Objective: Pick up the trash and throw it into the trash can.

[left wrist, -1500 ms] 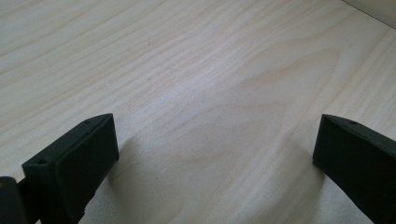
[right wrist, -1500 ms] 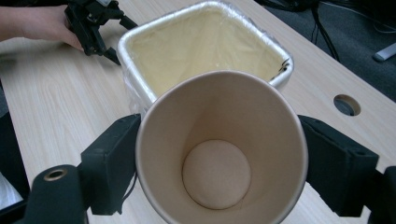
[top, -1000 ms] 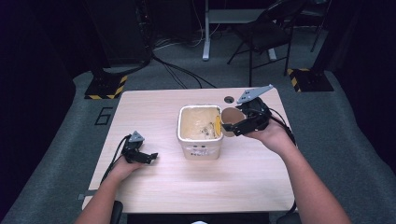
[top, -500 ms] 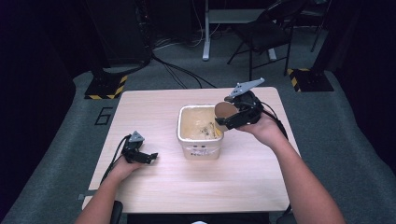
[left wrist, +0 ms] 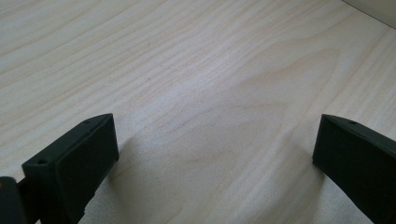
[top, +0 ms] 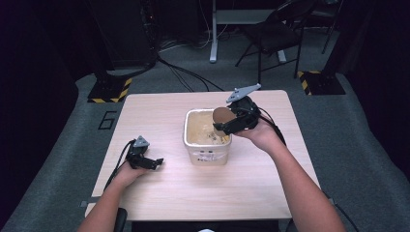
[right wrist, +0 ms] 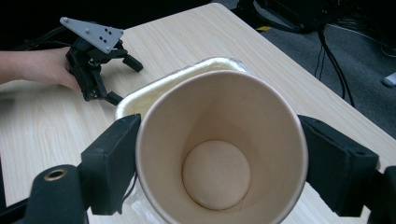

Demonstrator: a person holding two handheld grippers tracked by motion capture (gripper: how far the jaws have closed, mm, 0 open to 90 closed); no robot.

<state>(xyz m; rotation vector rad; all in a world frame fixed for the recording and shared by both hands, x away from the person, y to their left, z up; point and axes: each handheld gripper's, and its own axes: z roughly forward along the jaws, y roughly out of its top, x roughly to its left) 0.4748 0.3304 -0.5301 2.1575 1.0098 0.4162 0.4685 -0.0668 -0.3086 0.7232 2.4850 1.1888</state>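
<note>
1. The square cream plastic tub (top: 207, 139) stands mid-way across the light wooden table (top: 159, 108) and blocks any straight path across its centre.
2. Held over the tub's right rim, the right gripper (top: 226, 123) and its brown paper cup (top: 222, 117) cover part of the tub's opening.
3. The left gripper (top: 153, 163) rests on bare tabletop, well apart from the tub, with open wood between its spread jaws.

A pale wood-grain counter (top: 159, 111) stands on grey carpet floor (top: 362, 145). Beyond its far edge, a dark folding chair (top: 278, 36) stands beside a white stand leg (top: 212, 29). Black cables (top: 188, 77) run over the floor. Two bases edged with yellow-black stripes sit off the far corners, one left (top: 109, 92), one right (top: 321, 83).
</note>
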